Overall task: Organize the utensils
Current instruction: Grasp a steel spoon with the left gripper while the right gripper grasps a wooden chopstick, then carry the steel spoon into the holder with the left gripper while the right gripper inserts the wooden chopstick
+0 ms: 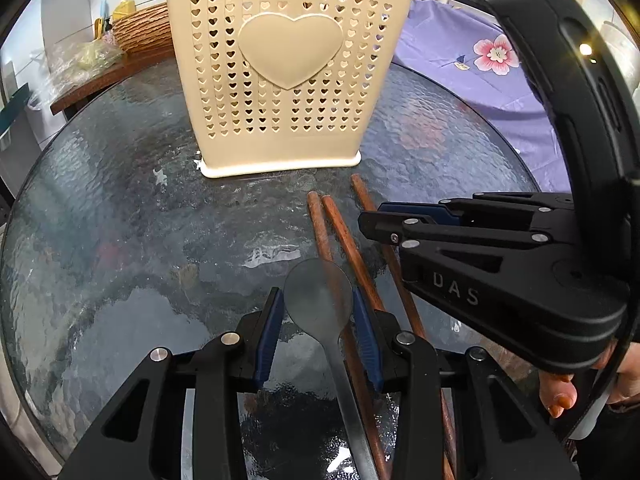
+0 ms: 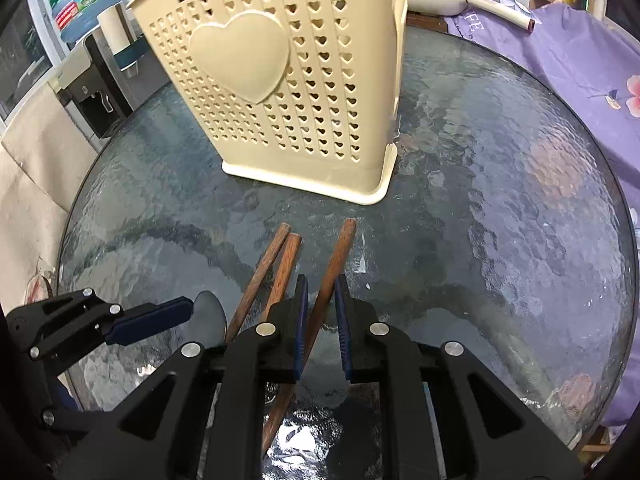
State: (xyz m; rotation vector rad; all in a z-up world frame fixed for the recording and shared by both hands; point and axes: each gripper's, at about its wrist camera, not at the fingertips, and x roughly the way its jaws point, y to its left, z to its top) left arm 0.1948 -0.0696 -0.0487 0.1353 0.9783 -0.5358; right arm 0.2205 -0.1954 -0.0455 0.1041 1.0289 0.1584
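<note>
The left tool (image 1: pixel 318 304) has its blue pads on either side of the bowl of a grey metal spoon (image 1: pixel 319 294); the pads sit right at the bowl's edges, though firm pressing cannot be made out, and the spoon's handle runs back toward the camera between the black fingers. The right tool (image 2: pixel 321 320) is narrowed around one dark brown wooden chopstick (image 2: pixel 334 268), which passes between its pads and slants up to the far right; contact with the right-hand pad is not clear. Just left of that chopstick, two more chopsticks (image 2: pixel 276 268) lie side by side on the table (image 2: pixel 500 220), their far ends close together, and beyond them to the left is the spoon's bowl. In the left wrist view the right tool comes in from the right, above the chopsticks. The table is round, of dark rippled glass. At its far side, well apart from the chopstick tips, stands an upright cream plastic utensil holder (image 1: pixel 288 76), pierced with rows of small hearts, with one large raised heart on the front and a black label reading JIANHAO. A purple floral cloth (image 1: pixel 480 64) lies to the right beyond the table.
</note>
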